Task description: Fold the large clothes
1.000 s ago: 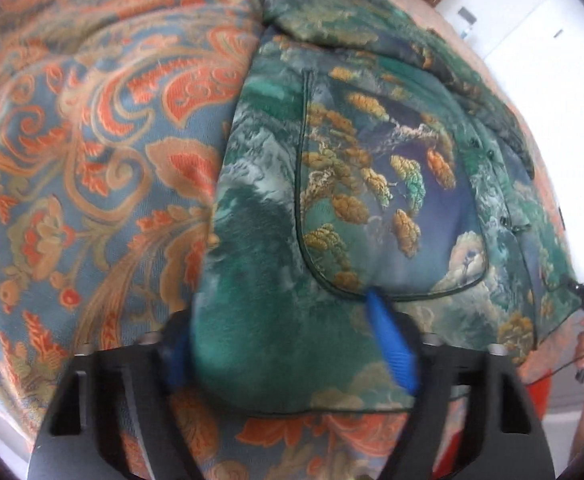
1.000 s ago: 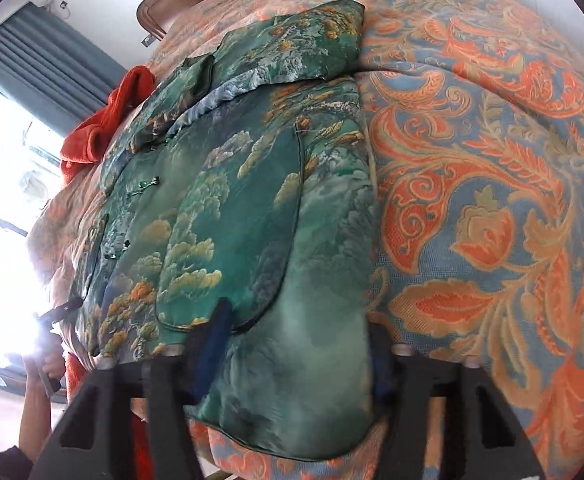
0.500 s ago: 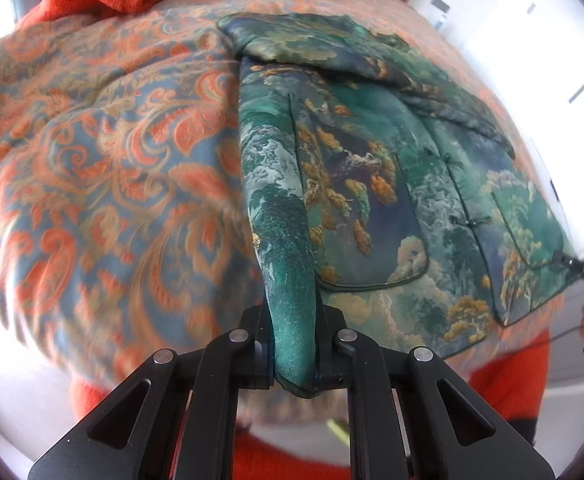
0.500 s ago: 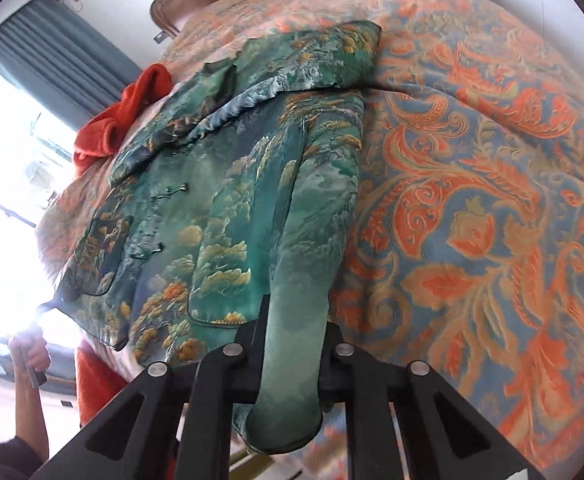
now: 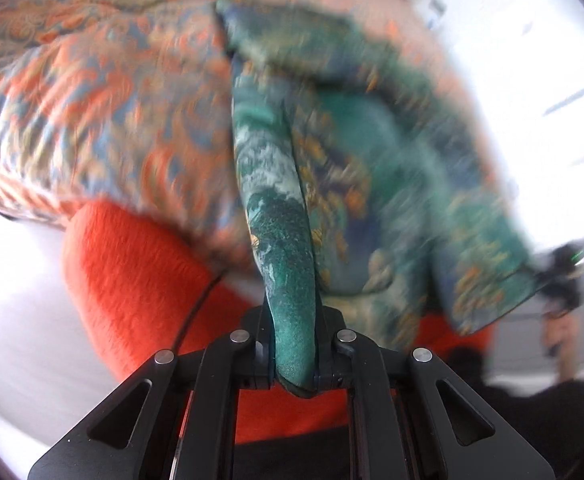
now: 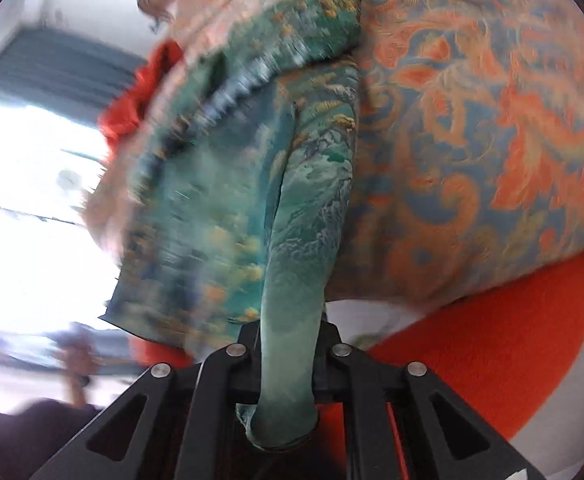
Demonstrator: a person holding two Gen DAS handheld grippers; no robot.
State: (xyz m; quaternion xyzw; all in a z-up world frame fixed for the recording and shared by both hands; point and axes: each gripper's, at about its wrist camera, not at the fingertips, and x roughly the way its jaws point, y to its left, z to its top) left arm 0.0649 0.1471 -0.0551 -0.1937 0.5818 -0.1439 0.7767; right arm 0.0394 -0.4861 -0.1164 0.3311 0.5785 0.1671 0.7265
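A green brocade jacket with gold tree patterns (image 5: pixel 372 152) lies on a bed with an orange and blue paisley cover (image 5: pixel 91 80). My left gripper (image 5: pixel 294 364) is shut on the jacket's hem at one bottom corner and holds it lifted off the bed edge. My right gripper (image 6: pixel 285 376) is shut on the other bottom corner of the jacket (image 6: pixel 304 208). The cloth stretches from each gripper up toward the far sleeve. Both views are blurred by motion.
An orange blanket (image 5: pixel 139 280) hangs below the bed's edge, and it also shows in the right wrist view (image 6: pixel 484 344). A red garment (image 6: pixel 139 92) lies on the far side of the bed. A bright window with a blue curtain (image 6: pixel 51 72) is at the left.
Both grippers closed from open onto the jacket's bottom hem, then pulled it back and up off the bed edge. The views now move fast and blur.
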